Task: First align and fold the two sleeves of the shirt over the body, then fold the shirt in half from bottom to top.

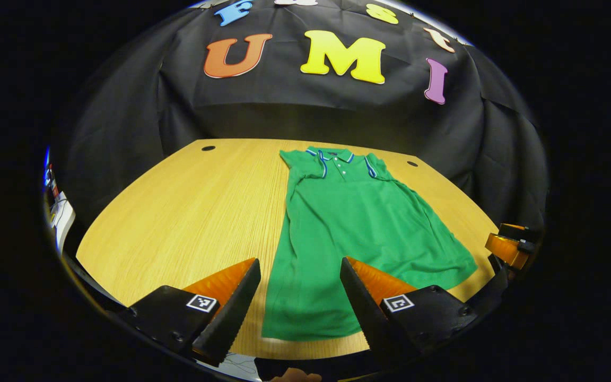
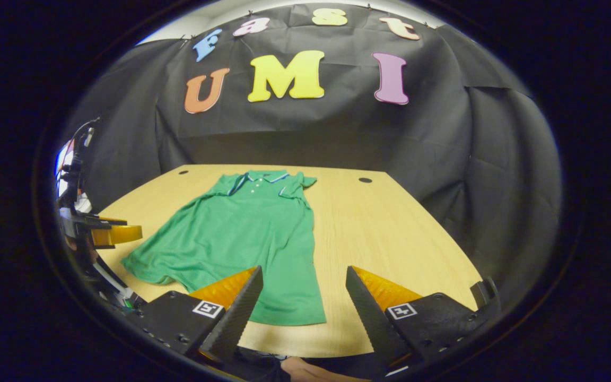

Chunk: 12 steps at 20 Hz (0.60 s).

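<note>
Shirt (image 1: 348, 233) lies flat on tabletop (image 1: 189, 212), collar far. Both tongs, left (image 1: 300, 297) and right (image 2: 301, 305), spread and empty above hem. Looks soft, light knit; we'd pinch sleeve edges, expect sag.

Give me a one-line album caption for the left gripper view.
Open left tongs hover over the hem of a green polo shirt lying flat on a wooden table.
</note>
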Tool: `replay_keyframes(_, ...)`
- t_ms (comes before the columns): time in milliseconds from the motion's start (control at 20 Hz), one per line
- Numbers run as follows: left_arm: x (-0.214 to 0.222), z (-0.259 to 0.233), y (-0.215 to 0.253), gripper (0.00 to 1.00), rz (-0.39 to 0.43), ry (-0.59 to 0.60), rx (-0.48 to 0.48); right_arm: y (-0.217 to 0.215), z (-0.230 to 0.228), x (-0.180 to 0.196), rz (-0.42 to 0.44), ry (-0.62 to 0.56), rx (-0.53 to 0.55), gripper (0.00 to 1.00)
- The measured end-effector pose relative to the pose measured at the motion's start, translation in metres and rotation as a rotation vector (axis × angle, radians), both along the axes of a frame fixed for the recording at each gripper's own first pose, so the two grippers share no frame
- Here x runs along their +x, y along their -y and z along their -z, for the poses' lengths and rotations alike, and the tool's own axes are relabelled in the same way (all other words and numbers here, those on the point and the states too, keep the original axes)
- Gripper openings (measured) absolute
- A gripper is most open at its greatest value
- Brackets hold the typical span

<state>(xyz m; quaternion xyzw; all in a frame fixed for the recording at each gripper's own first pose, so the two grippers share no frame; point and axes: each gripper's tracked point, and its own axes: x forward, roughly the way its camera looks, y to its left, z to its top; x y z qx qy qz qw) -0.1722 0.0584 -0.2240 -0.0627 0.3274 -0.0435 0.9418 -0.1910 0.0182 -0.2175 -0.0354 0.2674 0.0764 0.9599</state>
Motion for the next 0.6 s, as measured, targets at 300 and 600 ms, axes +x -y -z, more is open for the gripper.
replay_keyframes(300, -0.015, 0.031, -0.003, 0.98, -0.034, -0.025, 0.022, 0.011, 0.053, -0.005, 0.047, -0.115, -0.034, 0.96)
replay_keyframes(600, -0.015, 0.041, -0.011, 0.84, -0.067, 0.001, 0.064, 0.008, 0.063, 0.000, 0.044, -0.149, 0.041, 0.92)
